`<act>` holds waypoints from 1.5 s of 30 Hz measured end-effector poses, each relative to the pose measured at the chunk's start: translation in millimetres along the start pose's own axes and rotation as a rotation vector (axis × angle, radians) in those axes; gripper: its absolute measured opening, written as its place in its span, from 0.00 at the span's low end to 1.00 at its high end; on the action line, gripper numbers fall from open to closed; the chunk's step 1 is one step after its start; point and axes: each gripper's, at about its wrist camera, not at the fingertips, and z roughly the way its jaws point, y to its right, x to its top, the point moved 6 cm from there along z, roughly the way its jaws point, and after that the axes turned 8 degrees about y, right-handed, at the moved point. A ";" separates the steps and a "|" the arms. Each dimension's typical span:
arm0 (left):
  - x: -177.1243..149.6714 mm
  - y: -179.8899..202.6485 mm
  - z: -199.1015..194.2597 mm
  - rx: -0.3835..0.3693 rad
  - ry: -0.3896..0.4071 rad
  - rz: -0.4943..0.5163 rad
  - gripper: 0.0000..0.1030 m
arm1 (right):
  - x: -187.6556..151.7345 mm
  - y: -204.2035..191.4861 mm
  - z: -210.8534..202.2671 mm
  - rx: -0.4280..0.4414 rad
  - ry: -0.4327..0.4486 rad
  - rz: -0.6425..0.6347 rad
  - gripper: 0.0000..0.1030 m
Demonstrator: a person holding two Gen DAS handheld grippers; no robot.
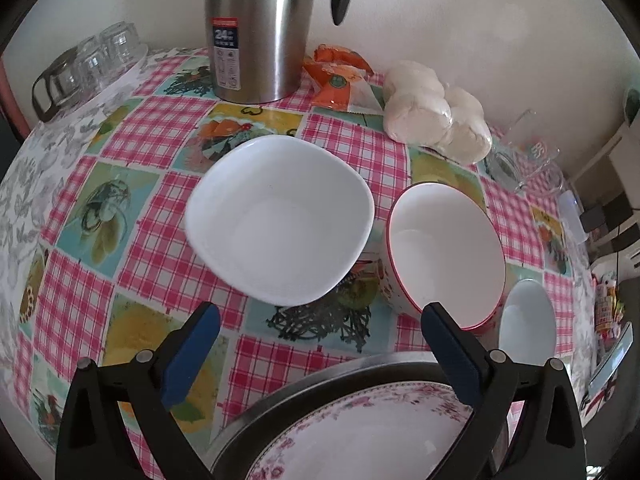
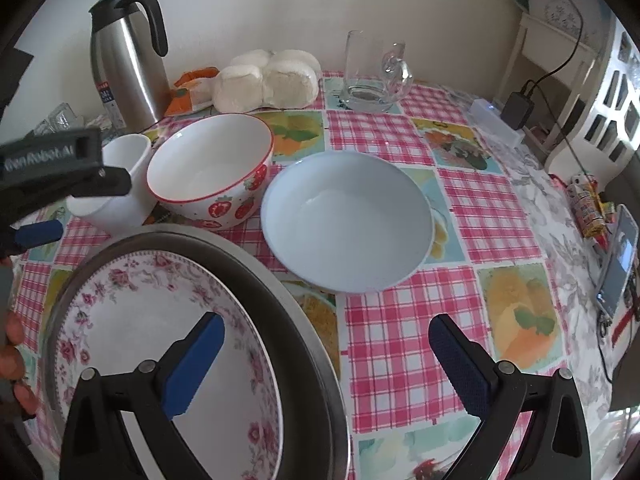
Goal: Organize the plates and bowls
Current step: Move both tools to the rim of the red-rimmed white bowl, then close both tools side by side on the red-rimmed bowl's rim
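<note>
A white square bowl (image 1: 280, 220) sits mid-table; it shows at the left in the right wrist view (image 2: 116, 184). Beside it stands a strawberry-print bowl with a red rim (image 1: 444, 252) (image 2: 212, 168). A pale blue bowl (image 2: 346, 220) (image 1: 528, 320) lies to its right. A pink floral plate (image 2: 160, 344) (image 1: 360, 436) rests in a dark metal tray (image 2: 280, 304). My left gripper (image 1: 320, 320) is open and empty, above the table just short of the bowls. My right gripper (image 2: 326, 332) is open and empty, over the tray's edge.
A steel thermos (image 1: 260, 28), orange packet (image 1: 340, 80) and bagged white buns (image 1: 436, 116) stand at the back. A glass mug (image 2: 374, 76) is at the back right, upturned glasses (image 1: 92, 68) at the back left. A phone (image 2: 618, 272) lies near the right edge.
</note>
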 end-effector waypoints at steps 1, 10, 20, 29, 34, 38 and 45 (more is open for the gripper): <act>0.4 1.4 1.4 -0.009 -0.002 0.004 0.97 | 1.7 -0.8 1.3 0.008 -0.005 0.000 1.00; 6.6 3.5 8.9 -0.018 -0.001 -0.013 0.97 | 12.2 -6.7 7.3 0.027 -0.021 -0.024 1.00; 9.1 6.5 -2.1 -0.092 0.008 -0.047 0.90 | 46.9 13.5 0.6 0.023 0.051 0.033 0.96; 8.9 14.8 -3.4 -0.152 0.002 -0.059 0.60 | 85.7 -6.6 15.9 0.075 0.068 -0.017 0.78; 9.1 18.4 -2.9 -0.177 0.002 -0.059 0.50 | 102.6 -12.9 32.0 0.108 0.043 -0.014 0.60; 5.6 25.7 2.7 -0.225 -0.034 -0.072 0.46 | 110.5 -16.0 46.2 0.111 0.012 -0.018 0.51; -0.8 29.2 22.8 -0.235 -0.061 -0.100 0.37 | 113.1 -23.5 64.2 0.115 -0.033 -0.043 0.38</act>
